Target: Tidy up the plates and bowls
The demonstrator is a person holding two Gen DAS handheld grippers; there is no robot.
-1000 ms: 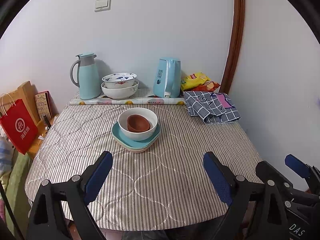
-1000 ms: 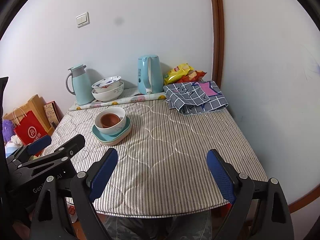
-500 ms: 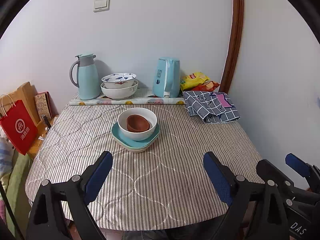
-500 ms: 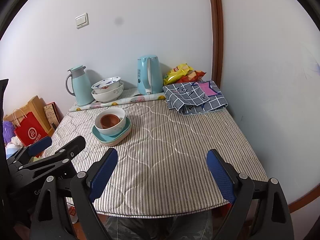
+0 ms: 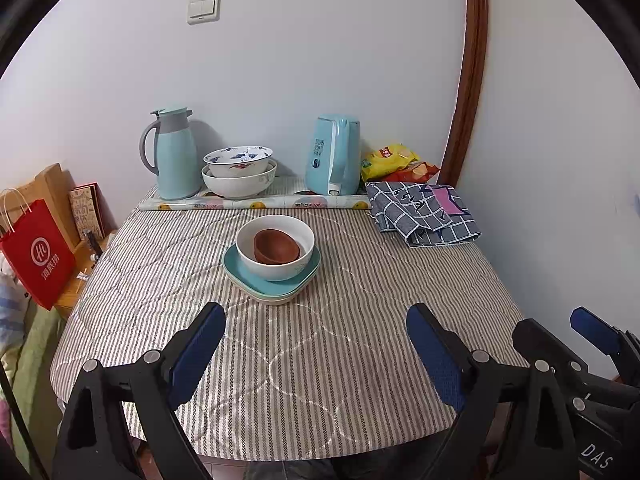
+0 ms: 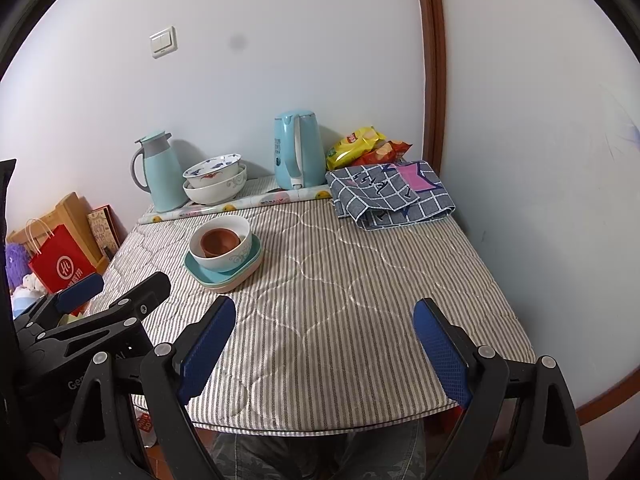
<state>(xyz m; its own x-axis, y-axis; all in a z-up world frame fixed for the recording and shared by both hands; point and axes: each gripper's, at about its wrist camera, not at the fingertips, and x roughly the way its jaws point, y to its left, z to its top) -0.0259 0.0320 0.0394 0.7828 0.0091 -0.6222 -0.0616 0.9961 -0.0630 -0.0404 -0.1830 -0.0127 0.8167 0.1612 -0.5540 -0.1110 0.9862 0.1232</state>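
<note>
1. Mid-table [image 5: 304, 360], 1 stack sitting: brown bowl [image 5: 276, 246] in white bowl [image 5: 275, 248] on teal plate [image 5: 256, 276]; 2nd plate [image 5: 276, 301] under it showing only a rim.
2. Back row: 2 nested bowls [image 5: 239, 172], 1 jug [image 5: 172, 154], 1 kettle [image 5: 334, 156].
3. Left gripper [image 5: 316, 354] & right gripper [image 6: 323, 346] hovering near edge, both gaping wide, gripping nothing.
4. Snack bags [image 5: 394, 160] getting partly hidden behind checked cloth [image 5: 424, 214]; count unclear.

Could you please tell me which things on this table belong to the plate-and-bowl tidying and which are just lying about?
Belongs to the job:
brown bowl
white bowl
teal plate
cream plate
two stacked bowls

Just lying about:
thermos jug
kettle
checked cloth
snack bags
red bag
</note>
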